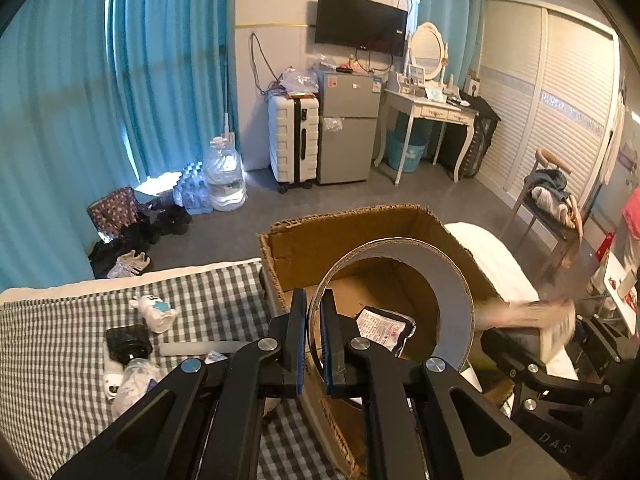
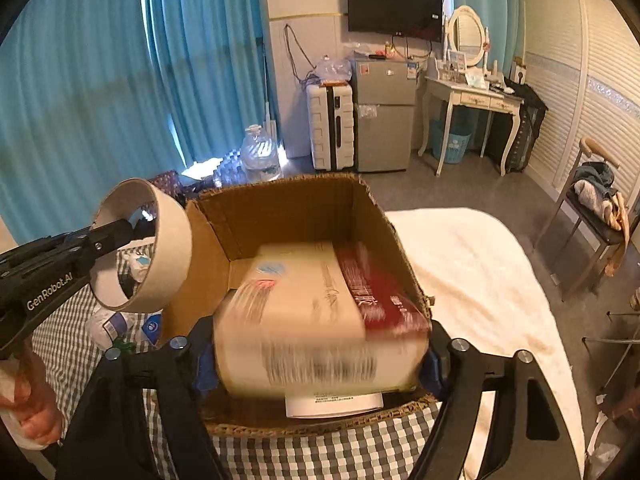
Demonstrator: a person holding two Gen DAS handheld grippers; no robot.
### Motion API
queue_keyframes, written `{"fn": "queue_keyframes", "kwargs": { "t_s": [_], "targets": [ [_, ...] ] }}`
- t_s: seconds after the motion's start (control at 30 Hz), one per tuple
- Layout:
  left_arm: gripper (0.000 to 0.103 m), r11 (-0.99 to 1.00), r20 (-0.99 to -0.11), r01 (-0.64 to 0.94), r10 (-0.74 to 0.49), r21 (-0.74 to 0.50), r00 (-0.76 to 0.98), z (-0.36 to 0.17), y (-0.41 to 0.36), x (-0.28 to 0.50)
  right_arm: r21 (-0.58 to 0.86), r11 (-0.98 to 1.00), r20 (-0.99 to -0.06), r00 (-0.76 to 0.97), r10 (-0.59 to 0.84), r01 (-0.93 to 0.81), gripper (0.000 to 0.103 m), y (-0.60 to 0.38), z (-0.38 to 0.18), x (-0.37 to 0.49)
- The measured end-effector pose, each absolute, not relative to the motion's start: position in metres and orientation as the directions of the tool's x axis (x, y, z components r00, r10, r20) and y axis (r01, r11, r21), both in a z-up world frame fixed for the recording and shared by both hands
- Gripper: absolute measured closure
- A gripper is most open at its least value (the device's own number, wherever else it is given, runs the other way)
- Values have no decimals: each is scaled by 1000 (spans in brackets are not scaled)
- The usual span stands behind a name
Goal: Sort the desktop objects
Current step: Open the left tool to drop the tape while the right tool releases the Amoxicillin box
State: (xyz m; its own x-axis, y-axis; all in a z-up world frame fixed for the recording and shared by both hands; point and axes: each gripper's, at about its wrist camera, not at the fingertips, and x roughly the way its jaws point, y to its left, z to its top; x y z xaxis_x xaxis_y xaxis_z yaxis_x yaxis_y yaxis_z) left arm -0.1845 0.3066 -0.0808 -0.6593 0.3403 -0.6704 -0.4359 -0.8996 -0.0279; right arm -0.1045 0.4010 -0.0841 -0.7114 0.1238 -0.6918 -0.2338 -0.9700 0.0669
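My left gripper (image 1: 314, 300) is shut on the wall of a wide cardboard tape ring (image 1: 456, 280) and holds it over the left edge of an open cardboard box (image 1: 320, 232). The ring (image 2: 168, 248) and left gripper (image 2: 132, 226) also show in the right wrist view. My right gripper (image 2: 316, 364) is shut on a beige tissue pack (image 2: 304, 304), blurred, held over the box (image 2: 288, 200). A red pack (image 2: 380, 292) and white paper (image 2: 332, 404) lie in the box. A printed sachet (image 1: 384, 330) lies on the box floor.
On the checked cloth (image 1: 60, 340) left of the box lie a white toy figure (image 1: 156, 310), a black round object (image 1: 128, 342), a white stick (image 1: 200, 348) and a crumpled plastic bottle (image 1: 132, 380). A white towel (image 2: 480, 280) lies right of the box.
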Motion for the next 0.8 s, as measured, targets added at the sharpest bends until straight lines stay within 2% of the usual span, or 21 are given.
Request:
{"fn": "queue_keyframes", "kwargs": {
  "t_s": [0.43, 0.6, 0.8],
  "targets": [
    [97, -885, -740, -467, 315, -2, -594, -133, 339, -212, 72, -972, -767, -635, 91, -226, 29, 416, -133, -132],
    [97, -881, -768, -473, 302, 1, -564, -148, 348, -218, 19, -980, -771, -627, 114, -200, 29, 408, -134, -139],
    [94, -881, -774, -472, 300, -2, -557, -150, 348, -218, 23, -981, -773, -626, 105, -193, 29, 406, -133, -142]
  ]
}}
